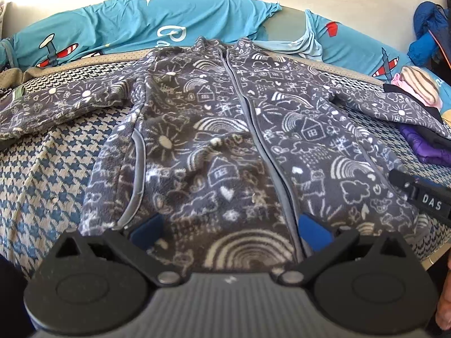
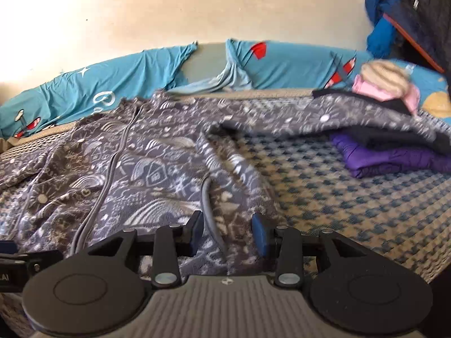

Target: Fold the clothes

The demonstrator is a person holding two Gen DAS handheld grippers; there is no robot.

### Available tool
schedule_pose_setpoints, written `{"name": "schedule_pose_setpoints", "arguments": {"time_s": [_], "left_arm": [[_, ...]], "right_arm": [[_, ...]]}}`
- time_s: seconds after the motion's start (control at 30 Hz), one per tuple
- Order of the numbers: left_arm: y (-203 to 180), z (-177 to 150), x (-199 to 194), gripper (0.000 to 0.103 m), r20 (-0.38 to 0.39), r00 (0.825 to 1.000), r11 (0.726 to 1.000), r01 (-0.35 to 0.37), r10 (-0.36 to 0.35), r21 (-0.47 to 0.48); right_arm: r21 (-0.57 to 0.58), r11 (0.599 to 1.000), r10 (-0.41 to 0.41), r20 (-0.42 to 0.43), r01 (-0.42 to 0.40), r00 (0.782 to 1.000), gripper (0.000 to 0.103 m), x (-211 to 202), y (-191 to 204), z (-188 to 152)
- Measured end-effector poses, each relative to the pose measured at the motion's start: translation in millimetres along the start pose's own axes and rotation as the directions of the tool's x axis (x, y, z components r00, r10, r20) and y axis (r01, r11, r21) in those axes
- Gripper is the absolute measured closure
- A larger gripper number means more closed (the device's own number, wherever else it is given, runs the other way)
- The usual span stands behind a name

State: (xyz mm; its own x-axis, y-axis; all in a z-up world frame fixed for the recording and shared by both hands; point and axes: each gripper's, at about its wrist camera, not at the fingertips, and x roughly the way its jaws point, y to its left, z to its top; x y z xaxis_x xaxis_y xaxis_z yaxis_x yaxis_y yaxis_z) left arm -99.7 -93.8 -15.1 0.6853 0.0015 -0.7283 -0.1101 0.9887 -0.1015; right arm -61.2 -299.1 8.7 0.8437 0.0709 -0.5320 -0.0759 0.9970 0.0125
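Two grippers sit at the hem of the grey doodle-print fleece jacket (image 1: pixel 225 129), spread flat with its zip running straight away from them: left gripper (image 1: pixel 231 225) wide over the hem, right gripper (image 2: pixel 227 232) part-open, unclamped, nearer the side pocket.

One fleece jacket (image 1: pixel 225 129), two hand-held grippers (image 1: pixel 229 231) (image 2: pixel 227 232) (both open)

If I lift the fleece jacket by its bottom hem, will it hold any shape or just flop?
Probably flop: the jacket already lies in soft wrinkles on the bed. Its fuzzy fleece looks easy to grip, unlikely to slip. The spread sleeve would likely dangle and drag.
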Motion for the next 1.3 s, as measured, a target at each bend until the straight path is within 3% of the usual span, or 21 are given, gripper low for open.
{"name": "schedule_pose_setpoints", "arguments": {"time_s": [0.1, 0.2, 0.37, 0.5, 1.3], "left_arm": [[-0.5, -1.1, 1.1, 0.000, -0.008, 1.000, 1.000, -0.010, 0.010, 0.006], [-4.0, -2.3, 3.1, 0.000, -0.019, 1.000, 0.999, -0.025, 0.025, 0.025], [-8.3, -3.6, 6.1, 0.000, -0.032, 0.998, 0.998, -0.044, 0.046, 0.050], [-9.5, -4.6, 7.7, 0.000, -0.040, 0.998, 0.997, -0.050, 0.052, 0.063], [-12.2, -12.6, 8.0, 0.000, -0.054, 0.996, 0.994, -0.059, 0.065, 0.095]], "right_arm": [[-0.026, 0.999, -0.030, 0.058, 0.031, 0.998, 0.066, -7.3, 4.8, 0.7], [-0.048, 0.999, 0.022, 0.065, -0.019, 0.998, 0.066, -9.0, 8.0, 0.9], [-0.057, 0.996, 0.069, -0.026, -0.070, 0.997, 0.066, 2.3, 13.0, -3.2], [-0.061, 0.998, 0.028, -0.101, -0.034, 0.994, 0.065, 13.2, 13.0, -7.3], [-0.059, 0.998, -0.008, -0.099, 0.002, 0.995, 0.054, 9.3, 8.6, -17.8]]}}
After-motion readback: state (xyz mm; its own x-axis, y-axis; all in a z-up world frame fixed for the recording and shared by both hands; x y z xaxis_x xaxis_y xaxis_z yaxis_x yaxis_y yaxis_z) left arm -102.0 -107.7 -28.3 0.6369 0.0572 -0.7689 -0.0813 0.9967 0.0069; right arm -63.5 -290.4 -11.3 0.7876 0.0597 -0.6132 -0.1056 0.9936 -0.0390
